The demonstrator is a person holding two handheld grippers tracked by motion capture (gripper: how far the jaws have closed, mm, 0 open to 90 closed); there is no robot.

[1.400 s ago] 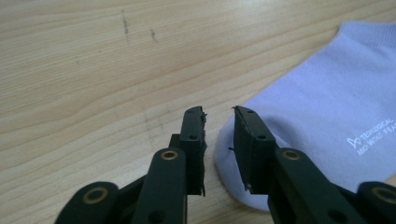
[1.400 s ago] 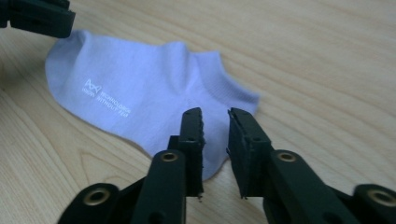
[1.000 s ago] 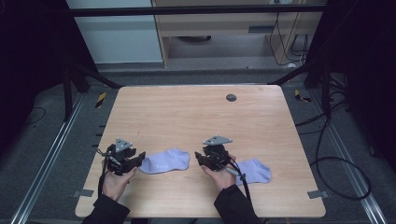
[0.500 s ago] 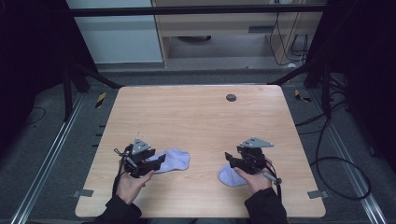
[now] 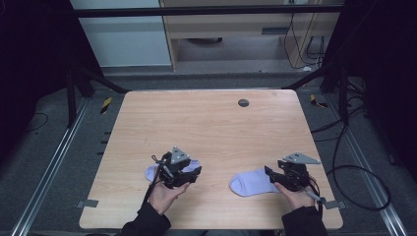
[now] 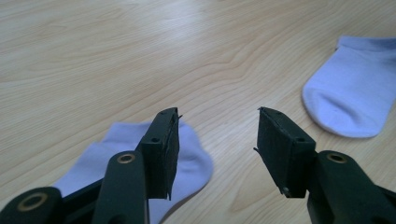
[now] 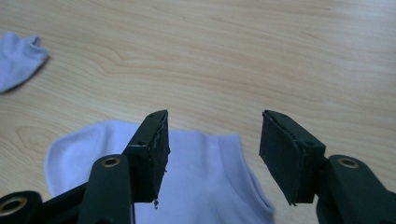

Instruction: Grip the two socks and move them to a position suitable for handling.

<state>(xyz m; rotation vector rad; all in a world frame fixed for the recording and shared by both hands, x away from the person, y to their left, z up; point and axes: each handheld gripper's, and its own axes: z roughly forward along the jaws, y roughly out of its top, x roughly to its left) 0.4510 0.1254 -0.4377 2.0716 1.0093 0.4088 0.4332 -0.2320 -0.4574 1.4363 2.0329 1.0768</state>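
Note:
Two pale lavender socks lie flat on the wooden table [image 5: 211, 128]. The left sock [image 5: 151, 172] [image 6: 191, 161] sits under my left gripper [image 5: 194, 173] [image 6: 217, 116], whose jaws stand open just above its toe end. The right sock [image 5: 251, 183] [image 7: 210, 182] stretches leftward from my right gripper [image 5: 271, 175] [image 7: 215, 116], also open, low over its cuff end. Neither pair of jaws holds any cloth. Each gripper view also catches the other sock farther off: the right sock [image 6: 350, 98], and the left sock [image 7: 18, 56].
A small dark round grommet [image 5: 243, 103] sits near the table's far edge. Cables trail over the floor at the right [image 5: 344, 162]. Bare wood lies between the two socks and across the far half of the table.
Both hands have moved to the right. My left gripper now sits over the left sock. My right gripper has passed from the right sock's left side to its right end.

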